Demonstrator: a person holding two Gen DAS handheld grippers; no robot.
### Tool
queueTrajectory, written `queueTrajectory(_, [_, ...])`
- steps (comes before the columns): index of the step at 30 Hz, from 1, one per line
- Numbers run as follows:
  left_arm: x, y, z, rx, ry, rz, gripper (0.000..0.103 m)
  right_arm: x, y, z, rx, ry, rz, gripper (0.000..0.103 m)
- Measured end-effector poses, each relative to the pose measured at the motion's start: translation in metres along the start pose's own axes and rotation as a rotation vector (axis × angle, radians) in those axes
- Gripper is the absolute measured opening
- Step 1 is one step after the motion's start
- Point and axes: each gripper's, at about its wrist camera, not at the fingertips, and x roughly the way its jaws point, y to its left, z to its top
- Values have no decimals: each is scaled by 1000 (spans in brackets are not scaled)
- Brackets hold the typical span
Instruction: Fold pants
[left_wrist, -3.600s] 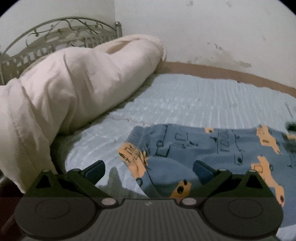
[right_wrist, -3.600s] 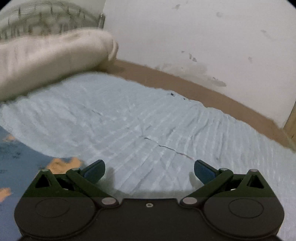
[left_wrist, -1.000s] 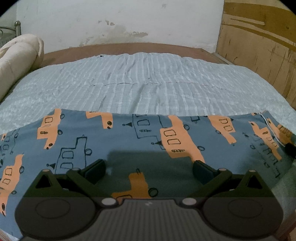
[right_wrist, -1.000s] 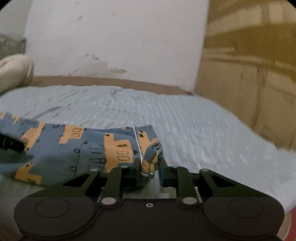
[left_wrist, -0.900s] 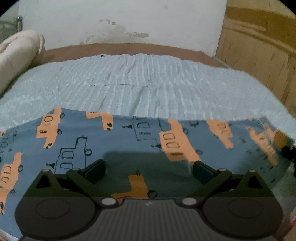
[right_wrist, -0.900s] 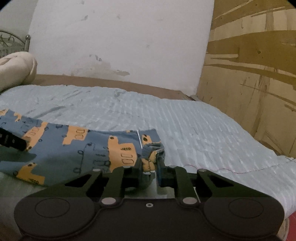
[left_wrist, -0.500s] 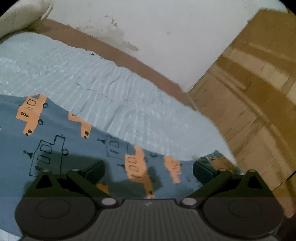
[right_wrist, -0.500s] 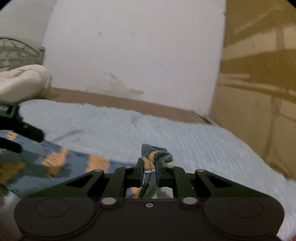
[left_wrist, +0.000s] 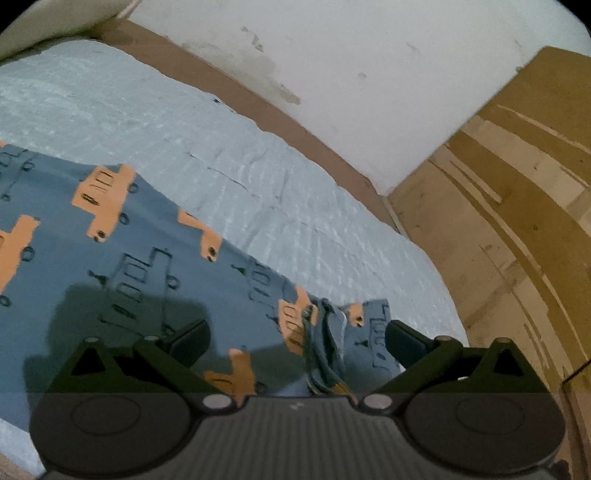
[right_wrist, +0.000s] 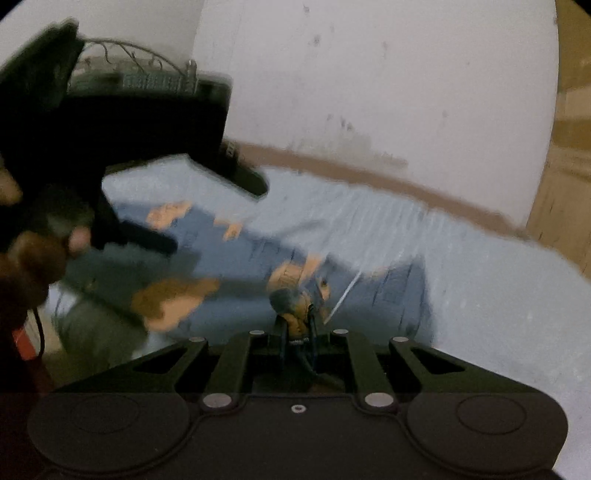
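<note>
Broadly, a bed (left_wrist: 258, 177) under a pale blue ribbed bedspread fills both views, with a white stained wall (left_wrist: 351, 55) behind it and a wooden panel (left_wrist: 517, 221) at its far right end. Spread on the bedspread lie the blue pants (left_wrist: 110, 258), printed with orange trucks; their near edge is lifted into a bunched fold. The left gripper (left_wrist: 295, 334) hangs over the fabric, fingers (left_wrist: 188, 336) spread wide with the raised fold between them, neither pad touching it as far as can be seen. The right gripper (right_wrist: 297, 334) has its fingers pressed together on a gathered edge of the pants, held above the bed. That view is motion-blurred; the left gripper's dark body shows at its upper left.
</note>
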Motion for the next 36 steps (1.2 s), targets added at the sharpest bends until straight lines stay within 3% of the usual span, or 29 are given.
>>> queueTrajectory(5, [24, -11, -6, 21, 103, -61, 96, -1, -14, -9, 117, -9, 44, 12])
queueTrajectory(9, [43, -20, -9, 12, 172, -10, 88, -5, -35, -16, 314, -49, 117, 12])
queueTrajectory(12, [52, -27, -8, 9, 205, -45, 78, -5, -55, -27, 500, -64, 183, 13])
queueTrajectory(14, [61, -32, -8, 13, 230, -20, 75, -4, -62, -33, 559, -58, 204, 13])
queueTrajectory(19, [72, -40, -15, 53, 226, 68, 53, -3, -54, -29, 507, -58, 188, 13])
queueTrajectory(21, [74, -37, -13, 35, 216, 105, 34, -2, -47, -27, 444, -50, 167, 13])
queueTrajectory(26, [77, -26, -6, -21, 226, 103, 28, 0, -25, -24, 245, -46, 98, 14])
queueTrajectory(28, [77, -27, -7, -15, 228, 106, 19, 1, -20, -24, 203, -45, 87, 14])
queueTrajectory(30, [77, -28, -7, -7, 222, 115, 13, 3, -17, -23, 166, -44, 80, 14])
queueTrajectory(36, [75, -31, -8, -12, 208, 115, 9, 5, -13, -26, 148, -37, 74, 14])
